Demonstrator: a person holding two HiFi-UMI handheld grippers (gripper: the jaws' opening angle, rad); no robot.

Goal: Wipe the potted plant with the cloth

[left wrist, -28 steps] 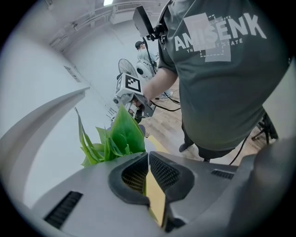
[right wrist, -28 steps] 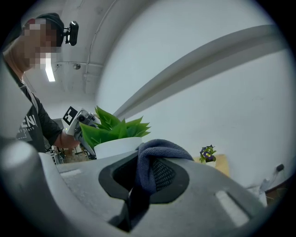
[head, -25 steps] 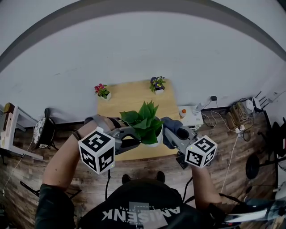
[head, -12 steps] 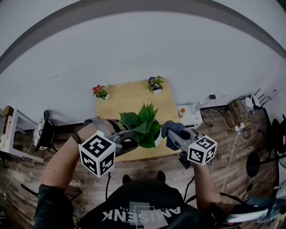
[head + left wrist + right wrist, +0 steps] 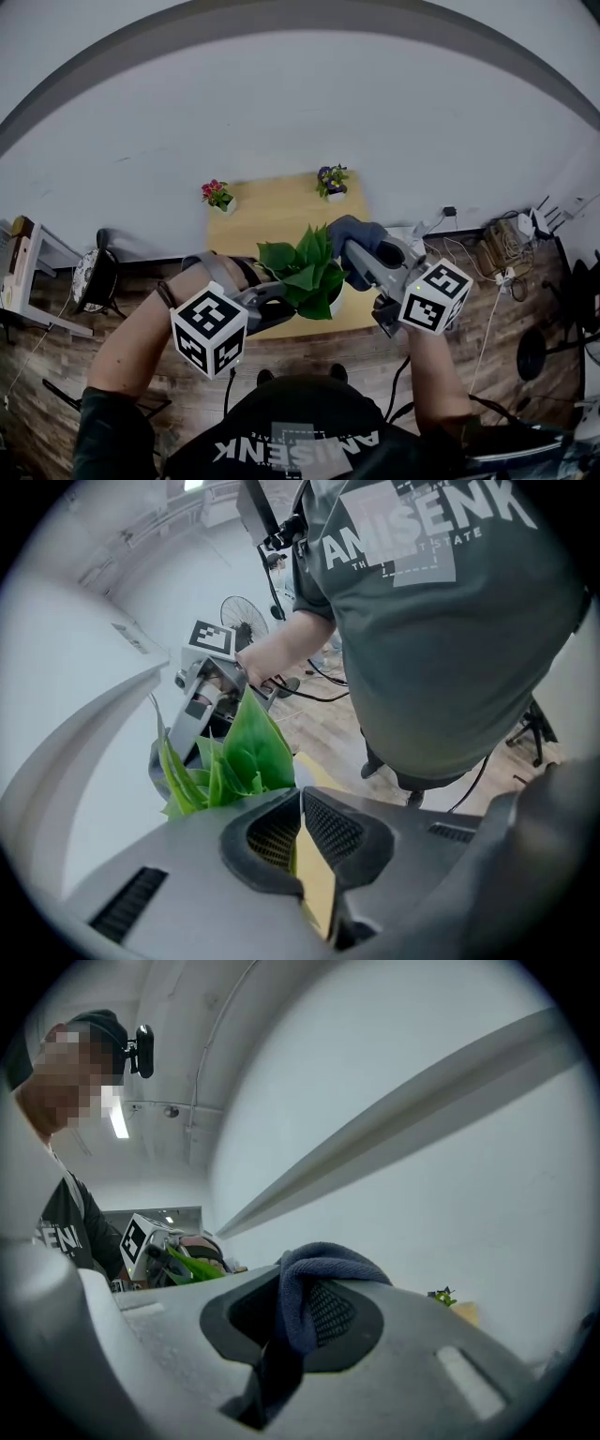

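Both pairs of jaws were clenched, the right gripper (image 5: 350, 251) on the cloth (image 5: 357, 232) by the far leaves of the potted plant (image 5: 305, 273), the left gripper (image 5: 284, 304) on nothing visible, and the wiping looked unfinished.

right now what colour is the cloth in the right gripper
Dark blue-grey. The cloth shows best in the right gripper view.

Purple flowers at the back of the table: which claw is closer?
Right. The right claw, holding the cloth, is just in front of the purple flowers. The left claw is farther off, on the green plant's near side.
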